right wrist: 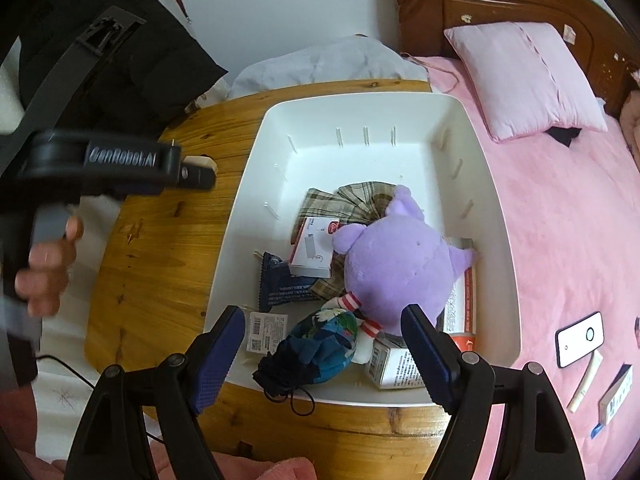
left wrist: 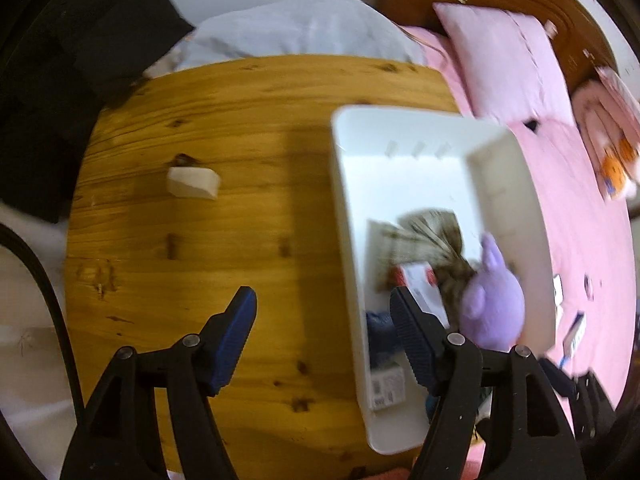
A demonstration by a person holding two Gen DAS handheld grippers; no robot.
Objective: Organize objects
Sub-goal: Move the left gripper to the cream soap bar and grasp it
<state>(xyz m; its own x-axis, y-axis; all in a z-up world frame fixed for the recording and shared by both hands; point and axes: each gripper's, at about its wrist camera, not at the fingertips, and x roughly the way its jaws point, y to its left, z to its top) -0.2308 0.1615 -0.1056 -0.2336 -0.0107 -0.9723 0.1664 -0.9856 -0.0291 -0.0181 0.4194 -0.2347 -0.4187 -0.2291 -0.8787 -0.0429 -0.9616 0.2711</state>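
Note:
A white bin [right wrist: 496, 216] stands on the wooden table [right wrist: 168, 240]. It holds a purple plush [right wrist: 396, 264], plaid cloth [right wrist: 352, 200], a small white and red box [right wrist: 314, 248], a dark blue snack packet [right wrist: 280, 280], a floral pouch [right wrist: 320, 344] and cartons. My right gripper [right wrist: 322, 332] is open and empty above the bin's near end. My left gripper [left wrist: 322, 312] is open and empty over the table at the bin's left wall [left wrist: 348, 240]; its body shows in the right wrist view [right wrist: 120, 160]. A small white object [left wrist: 194, 182] lies on the table to the left.
A pink bed [right wrist: 560, 240] with a pink pillow [right wrist: 520, 80] lies right of the table. On it are a phone [right wrist: 580, 338], a white tube [right wrist: 586, 380] and a small box [right wrist: 616, 400]. Black clothing [right wrist: 120, 60] hangs at the far left. A grey pillow [left wrist: 304, 28] lies behind the table.

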